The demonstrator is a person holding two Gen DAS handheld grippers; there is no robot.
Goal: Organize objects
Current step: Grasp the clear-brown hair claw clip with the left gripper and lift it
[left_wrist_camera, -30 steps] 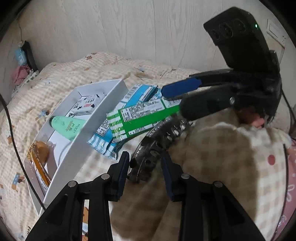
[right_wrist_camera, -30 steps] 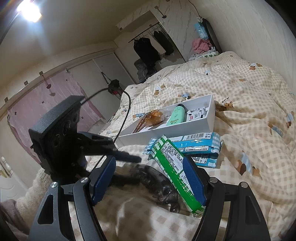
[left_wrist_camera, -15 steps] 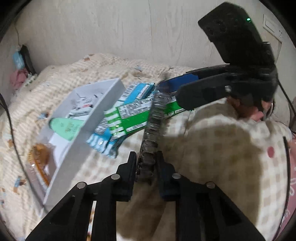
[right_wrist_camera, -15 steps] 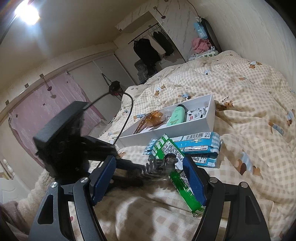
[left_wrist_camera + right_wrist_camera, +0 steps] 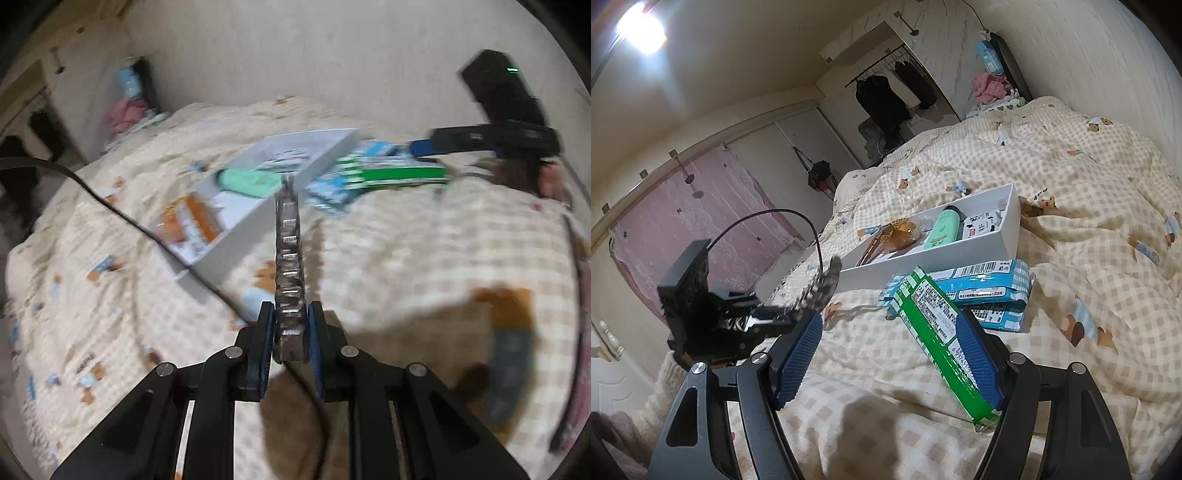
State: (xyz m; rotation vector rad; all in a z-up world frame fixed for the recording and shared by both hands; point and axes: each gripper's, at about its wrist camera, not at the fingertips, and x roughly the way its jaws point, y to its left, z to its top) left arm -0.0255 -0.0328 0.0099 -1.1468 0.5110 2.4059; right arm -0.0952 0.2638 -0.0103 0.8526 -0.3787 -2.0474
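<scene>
A dark ridged clip [image 5: 290, 258] stands upright between the pads of my left gripper [image 5: 290, 314]; the pads press on its lower end while the jaws are opening slightly. It hangs above the quilt in front of the white tray [image 5: 251, 236]. From the right wrist view the clip [image 5: 823, 284] and left gripper [image 5: 775, 317] are left of the tray [image 5: 923, 262]. The tray holds a green tube [image 5: 942, 229], an orange packet [image 5: 897, 236] and a small white pack. My right gripper [image 5: 888, 317] is open over a green pack [image 5: 934, 325] that leans on a blue pack [image 5: 990, 291].
A black cable [image 5: 122, 218] runs across the checked quilt [image 5: 1071, 206] to the left gripper. A wall lies behind the bed, with pink clothes [image 5: 990, 83] piled at its far end. A cream sleeve [image 5: 661, 387] sits low at the left.
My left gripper closed on the clip, lifted it off the quilt beside the green pack and carried it left, to the tray's near end. The right gripper stayed put.
</scene>
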